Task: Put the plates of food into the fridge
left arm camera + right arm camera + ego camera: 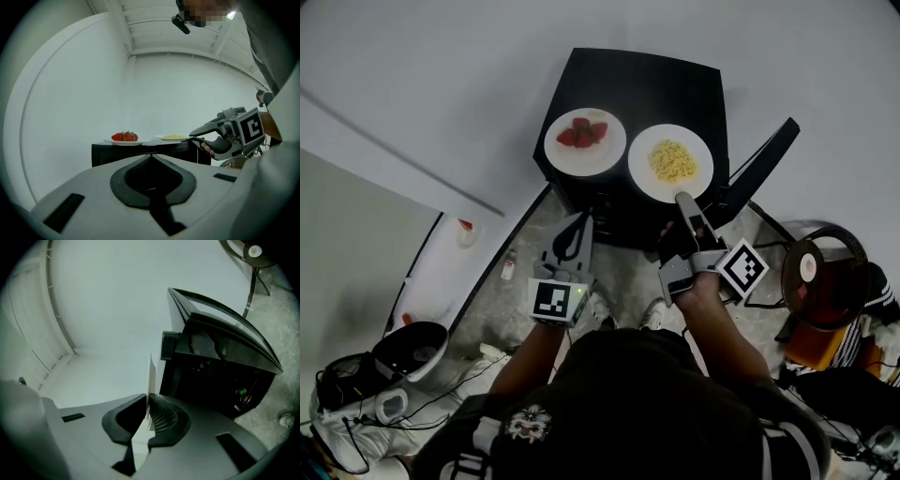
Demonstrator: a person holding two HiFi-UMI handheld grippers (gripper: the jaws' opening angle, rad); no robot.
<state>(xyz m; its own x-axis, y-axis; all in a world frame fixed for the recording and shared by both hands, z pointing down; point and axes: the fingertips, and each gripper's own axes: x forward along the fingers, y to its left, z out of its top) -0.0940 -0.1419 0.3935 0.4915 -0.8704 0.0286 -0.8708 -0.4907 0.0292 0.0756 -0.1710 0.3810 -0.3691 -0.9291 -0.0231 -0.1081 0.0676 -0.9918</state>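
Two white plates stand on top of a black mini fridge (647, 84). One plate holds strawberries (585, 141) (125, 140); the other holds yellow food (670, 162) (172, 138). My right gripper (682, 199) (193, 137) is shut on the near rim of the yellow-food plate. In the right gripper view that rim (151, 376) shows edge-on as a thin white sheet between the pads of that gripper (147, 401). My left gripper (578, 217) (151, 157) is shut and empty, held in front of the fridge, short of the strawberry plate.
The fridge door (764, 159) stands open to the right, and the dark inside (220, 380) shows. A round stand (825, 272) is on the floor at the right. At the lower left are a black pot (412, 352) and cables, beside a white panel (441, 272).
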